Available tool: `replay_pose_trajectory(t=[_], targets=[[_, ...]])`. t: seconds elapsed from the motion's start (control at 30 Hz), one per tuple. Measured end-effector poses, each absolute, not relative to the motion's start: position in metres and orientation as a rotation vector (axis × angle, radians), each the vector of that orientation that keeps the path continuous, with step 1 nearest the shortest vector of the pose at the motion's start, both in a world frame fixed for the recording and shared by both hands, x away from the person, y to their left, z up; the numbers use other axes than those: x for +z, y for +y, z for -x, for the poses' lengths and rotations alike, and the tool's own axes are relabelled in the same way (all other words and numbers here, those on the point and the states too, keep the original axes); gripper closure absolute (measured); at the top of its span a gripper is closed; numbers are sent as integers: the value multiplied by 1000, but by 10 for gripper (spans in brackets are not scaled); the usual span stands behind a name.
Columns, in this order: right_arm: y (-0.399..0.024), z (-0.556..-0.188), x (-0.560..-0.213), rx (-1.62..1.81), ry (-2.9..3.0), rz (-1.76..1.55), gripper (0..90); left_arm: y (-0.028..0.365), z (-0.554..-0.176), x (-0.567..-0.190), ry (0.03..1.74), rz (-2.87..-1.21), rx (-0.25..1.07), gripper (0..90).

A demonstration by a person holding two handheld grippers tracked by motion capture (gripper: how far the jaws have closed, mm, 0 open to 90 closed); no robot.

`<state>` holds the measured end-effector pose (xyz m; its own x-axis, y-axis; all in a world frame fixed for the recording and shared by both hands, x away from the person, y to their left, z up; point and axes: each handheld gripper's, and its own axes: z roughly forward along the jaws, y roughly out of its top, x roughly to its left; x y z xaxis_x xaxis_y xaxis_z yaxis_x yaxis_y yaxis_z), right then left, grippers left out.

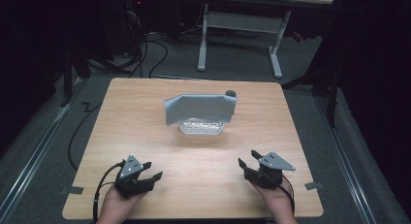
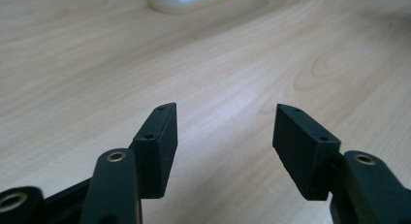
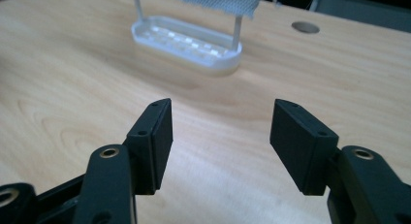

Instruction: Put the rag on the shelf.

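Observation:
A grey-blue cloth (image 1: 199, 109) hangs draped over a small white rack (image 1: 201, 127) in the middle of the wooden table (image 1: 145, 136). In the right gripper view the rack's base (image 3: 186, 42) and thin posts stand ahead, with the cloth's lower edge (image 3: 218, 1) above. My left gripper (image 1: 151, 171) rests near the front left edge, open and empty. My right gripper (image 1: 248, 159) rests near the front right, open and empty too. Both sit well short of the rack. In the left gripper view the jaws (image 2: 224, 122) stand apart over bare wood.
A small dark round object (image 1: 230, 93) sits behind the cloth's right end. A grey round spot (image 3: 305, 26) marks the tabletop at the far right. Beyond the table stand a white desk frame (image 1: 276, 49) and floor cables (image 1: 155, 54).

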<state>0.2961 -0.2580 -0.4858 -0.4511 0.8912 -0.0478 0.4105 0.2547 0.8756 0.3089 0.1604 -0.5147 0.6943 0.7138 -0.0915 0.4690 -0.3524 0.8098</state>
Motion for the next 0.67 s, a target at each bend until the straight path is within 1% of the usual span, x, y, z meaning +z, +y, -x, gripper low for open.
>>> replay_pose_trajectory(t=[0.1, 0.13, 0.2, 0.27, 0.43, 0.67], targets=[[-257, -285, -499, 1140, 1960, -1200, 411, 157, -311, -524, 904, -2071, 271, 442], [-257, -280, -507, 1134, 1958, -1205, 426, 157, -312, -525, 902, -2083, 272, 436], [-254, -279, -514, 1096, 2038, -1196, 410, 155, -314, -527, 905, -2098, 272, 430], [-251, -280, -519, 1045, 2073, -1165, 413, 154, -314, -527, 902, -2098, 258, 427], [-249, -288, -525, 1026, 2121, -1173, 409, 156, -314, -526, 903, -2095, 263, 422], [-252, -289, -524, 1033, 2112, -1182, 407, 163, -314, -525, 929, -2060, 255, 417]])
